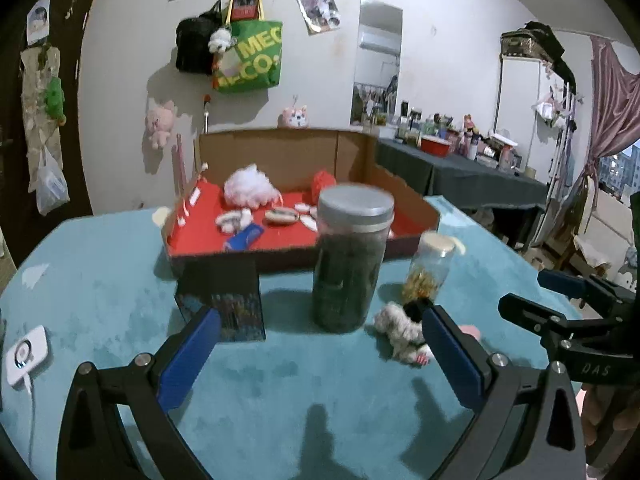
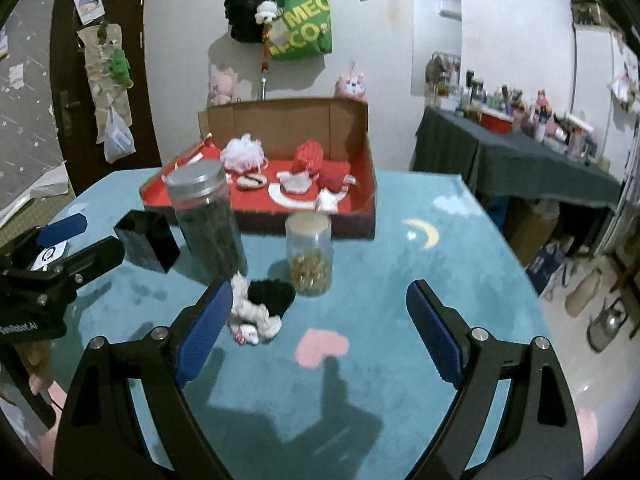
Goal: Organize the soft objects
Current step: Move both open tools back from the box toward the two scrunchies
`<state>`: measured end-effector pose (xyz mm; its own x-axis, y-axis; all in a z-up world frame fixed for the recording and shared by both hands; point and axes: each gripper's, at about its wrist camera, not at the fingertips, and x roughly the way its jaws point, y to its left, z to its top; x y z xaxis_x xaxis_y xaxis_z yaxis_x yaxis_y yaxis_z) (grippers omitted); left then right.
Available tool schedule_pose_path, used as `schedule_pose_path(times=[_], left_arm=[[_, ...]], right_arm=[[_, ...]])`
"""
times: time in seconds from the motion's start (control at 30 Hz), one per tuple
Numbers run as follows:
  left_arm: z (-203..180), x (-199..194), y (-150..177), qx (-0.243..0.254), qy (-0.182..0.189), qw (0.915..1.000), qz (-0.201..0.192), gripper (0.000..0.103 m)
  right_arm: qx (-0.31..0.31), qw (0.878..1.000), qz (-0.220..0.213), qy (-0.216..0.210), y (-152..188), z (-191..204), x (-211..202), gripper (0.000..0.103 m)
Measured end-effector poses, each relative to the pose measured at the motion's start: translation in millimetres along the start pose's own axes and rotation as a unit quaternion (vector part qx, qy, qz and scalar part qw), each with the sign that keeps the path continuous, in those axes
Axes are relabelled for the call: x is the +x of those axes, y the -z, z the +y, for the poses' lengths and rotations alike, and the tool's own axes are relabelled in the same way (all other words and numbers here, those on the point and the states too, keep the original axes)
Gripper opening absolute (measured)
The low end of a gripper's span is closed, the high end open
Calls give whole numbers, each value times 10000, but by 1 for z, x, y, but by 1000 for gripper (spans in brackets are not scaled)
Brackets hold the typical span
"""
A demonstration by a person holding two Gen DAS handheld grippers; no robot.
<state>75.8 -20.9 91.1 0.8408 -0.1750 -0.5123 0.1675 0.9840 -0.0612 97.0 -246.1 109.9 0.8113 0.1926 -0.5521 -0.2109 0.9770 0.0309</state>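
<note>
Right gripper (image 2: 320,328), black-framed with blue ribbed pads: jaws spread wide, nothing between them, hovering over the teal plush tablecloth (image 2: 420,272). Left gripper (image 1: 320,356), same build: also spread and empty, tall jar straight ahead beyond its tips.

Task's thing, a small cream-and-black fluffy soft toy (image 2: 260,308), lying on the cloth just beside the right gripper's left pad (image 2: 206,332), near the foot of both jars; seen by the left wrist camera touching or just behind that gripper's right pad (image 1: 452,356).

Probable step: closing in on the toy for a pickup, presumably bound for the box. To do well: shift the right gripper leftward so the toy sits centred between the pads, come down low onto the pile, close gently on the bulk rather than a stray tuft, and keep clear of the jars, which look easy to topple.

Count:
- two jars: one tall dark-filled jar with grey metal lid (image 2: 208,220), one shorter clear jar with pale lid and golden contents (image 2: 310,256)
- one dark rectangular box (image 2: 148,244), standing left of the tall jar
- one open cardboard box with red lining (image 2: 360,200), at the far side, holding several white and red soft pieces, exact number unclear
- one loose soft toy on the cloth
</note>
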Motion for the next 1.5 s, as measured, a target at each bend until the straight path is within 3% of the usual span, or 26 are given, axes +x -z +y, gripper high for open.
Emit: schedule_pose_path(times=[0.53, 0.9, 1.2, 1.3, 1.4, 1.5], left_arm=[[-12, 35, 22, -106, 204, 9974, 685, 103], [-15, 47, 21, -4, 410, 9938, 1034, 103], [4, 37, 22, 18, 355, 9942, 1018, 103], [15, 29, 25, 6, 278, 9947, 989, 103], [28, 21, 28, -53, 181, 9951, 972, 103], [35, 17, 29, -102, 173, 9950, 983, 103]], right_arm=[[101, 9985, 542, -4, 30, -16, 37, 89], [312, 9936, 931, -561, 18, -29, 61, 89], [205, 9880, 1413, -580, 18, -22, 87, 89], [195, 9847, 1550, -777, 20, -16, 91, 89], [244, 9782, 1596, -1303, 17, -4, 89, 89], [449, 9640, 1753, -1947, 15, 7, 91, 89]])
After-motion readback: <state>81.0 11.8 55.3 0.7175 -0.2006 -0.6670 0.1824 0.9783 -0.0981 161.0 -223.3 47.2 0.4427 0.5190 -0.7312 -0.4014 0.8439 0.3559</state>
